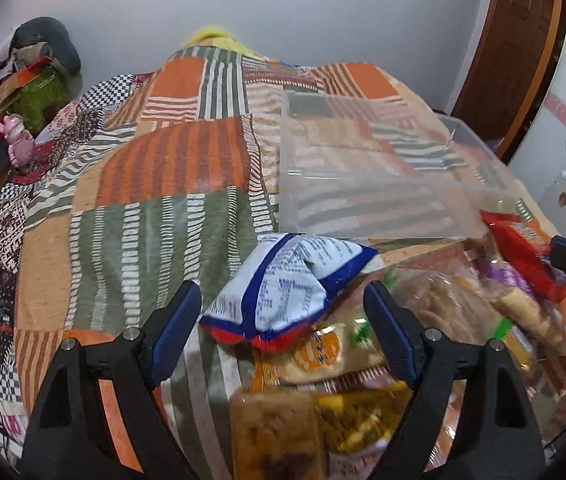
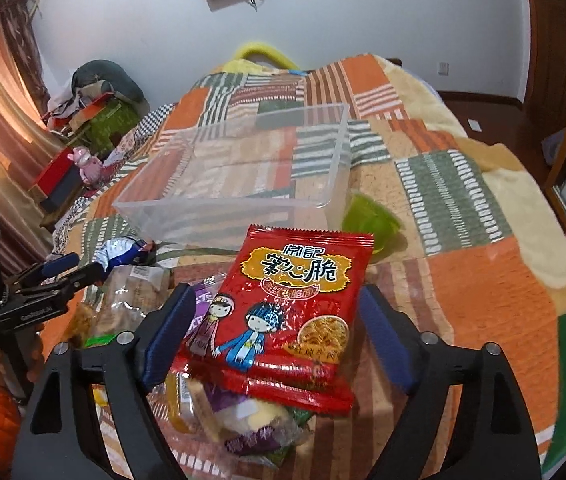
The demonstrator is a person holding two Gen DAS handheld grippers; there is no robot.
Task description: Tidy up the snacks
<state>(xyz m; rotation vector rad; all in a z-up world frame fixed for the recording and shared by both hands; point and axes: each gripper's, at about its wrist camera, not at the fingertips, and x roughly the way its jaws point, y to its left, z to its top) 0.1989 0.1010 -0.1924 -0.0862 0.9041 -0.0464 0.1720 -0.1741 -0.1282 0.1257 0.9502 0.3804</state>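
Note:
A pile of snack packets lies on a patchwork bedspread in front of a clear plastic bin (image 1: 367,168) (image 2: 243,168). My left gripper (image 1: 283,320) is open, its jaws on either side of a white and blue packet (image 1: 291,284) on top of the pile. My right gripper (image 2: 279,328) is open around a red noodle-snack packet (image 2: 287,312), which rests on the pile. The red packet (image 1: 523,248) also shows at the right of the left wrist view. The left gripper (image 2: 63,272) shows at the left of the right wrist view. The bin holds nothing.
A green packet (image 2: 371,220) lies right of the bin. Clear bags of biscuits (image 1: 443,304) and yellow snacks (image 1: 359,416) fill the pile. Clutter and a pink toy (image 2: 87,164) sit left of the bed. A door (image 1: 515,40) stands at the right.

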